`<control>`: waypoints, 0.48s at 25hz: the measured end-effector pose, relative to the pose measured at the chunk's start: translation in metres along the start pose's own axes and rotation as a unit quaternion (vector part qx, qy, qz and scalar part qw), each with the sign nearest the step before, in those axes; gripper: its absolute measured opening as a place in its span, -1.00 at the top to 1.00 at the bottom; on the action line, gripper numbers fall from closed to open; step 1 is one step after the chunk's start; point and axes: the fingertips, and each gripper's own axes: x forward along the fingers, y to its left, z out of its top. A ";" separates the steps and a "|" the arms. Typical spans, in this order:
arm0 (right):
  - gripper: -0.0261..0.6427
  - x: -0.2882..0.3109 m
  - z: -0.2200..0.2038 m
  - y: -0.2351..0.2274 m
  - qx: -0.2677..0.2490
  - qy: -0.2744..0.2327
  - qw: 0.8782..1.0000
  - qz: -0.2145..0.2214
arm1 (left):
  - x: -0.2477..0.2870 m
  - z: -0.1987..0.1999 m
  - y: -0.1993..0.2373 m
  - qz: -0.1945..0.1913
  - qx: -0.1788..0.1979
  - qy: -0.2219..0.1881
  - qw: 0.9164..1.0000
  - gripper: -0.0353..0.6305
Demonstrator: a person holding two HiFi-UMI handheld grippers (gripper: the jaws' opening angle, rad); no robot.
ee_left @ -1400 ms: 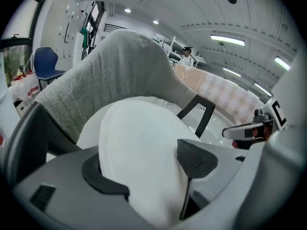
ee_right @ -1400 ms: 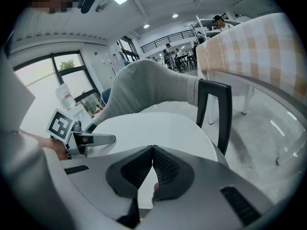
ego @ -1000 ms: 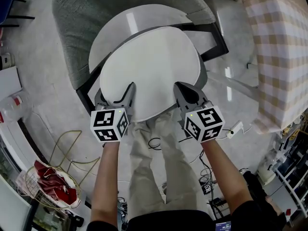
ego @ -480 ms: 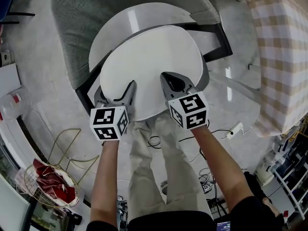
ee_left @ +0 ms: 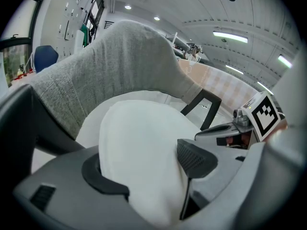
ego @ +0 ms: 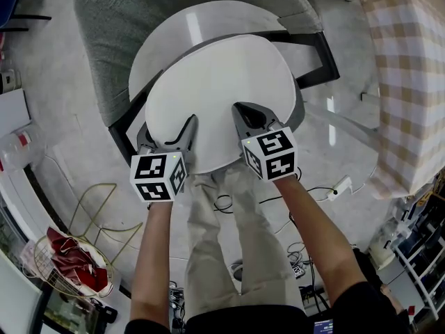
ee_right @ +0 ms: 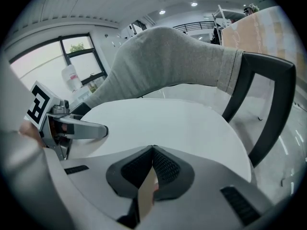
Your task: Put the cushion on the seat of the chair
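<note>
Pale glossy floor point(ego: 62, 117) surrounds a chair point(ego: 139, 19) with a grey upholstered back, a black frame and a round white seat point(ego: 149, 54); a worktop under a checked cloth point(ego: 410, 82) stands at the right. The cushion point(ego: 222, 89), a plain white, nearly round pad with a soft rolled edge and no marked long axis, lies flat over the seat. It sits toward my side, so a crescent of bare seat shows behind it at the left and its near edge seems to overhang the seat's front. My left gripper point(ego: 168, 132) has its fingers pinching the near-left rim of the cushion; the left gripper view shows the white edge point(ee_left: 144, 152) bunched between the two pads. My right gripper point(ego: 249, 113) has its fingers pressed together with no cushion between them, and rests on or just above the near part of the pad point(ee_right: 168, 123). The cushion thus lies ahead of both grippers, toward the backrest, and only the left holds it. I judge that what is left is a short push away from me to centre it, then release.
</note>
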 end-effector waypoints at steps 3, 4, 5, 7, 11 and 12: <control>0.87 0.003 -0.004 0.000 0.005 0.004 1.000 0.002 | 0.000 -0.001 0.001 0.001 -0.001 0.000 1.000 -0.09; 0.87 0.004 -0.005 0.000 0.007 0.005 1.000 0.002 | 0.000 -0.002 0.001 0.001 -0.002 0.000 1.000 -0.09; 0.87 0.005 -0.006 0.000 0.008 0.007 1.000 0.002 | 0.000 -0.002 0.000 0.001 -0.002 0.000 1.000 -0.09; 0.87 0.008 -0.008 0.000 0.011 0.010 1.000 0.002 | 0.000 -0.003 0.000 0.001 0.000 0.001 1.000 -0.09; 0.87 0.011 -0.010 -0.002 0.020 0.014 1.000 0.004 | 0.001 -0.002 0.001 0.001 0.005 0.003 1.000 -0.09; 0.87 0.012 -0.011 -0.002 0.019 0.015 1.000 0.002 | 0.001 -0.002 0.001 0.002 0.006 0.004 1.000 -0.09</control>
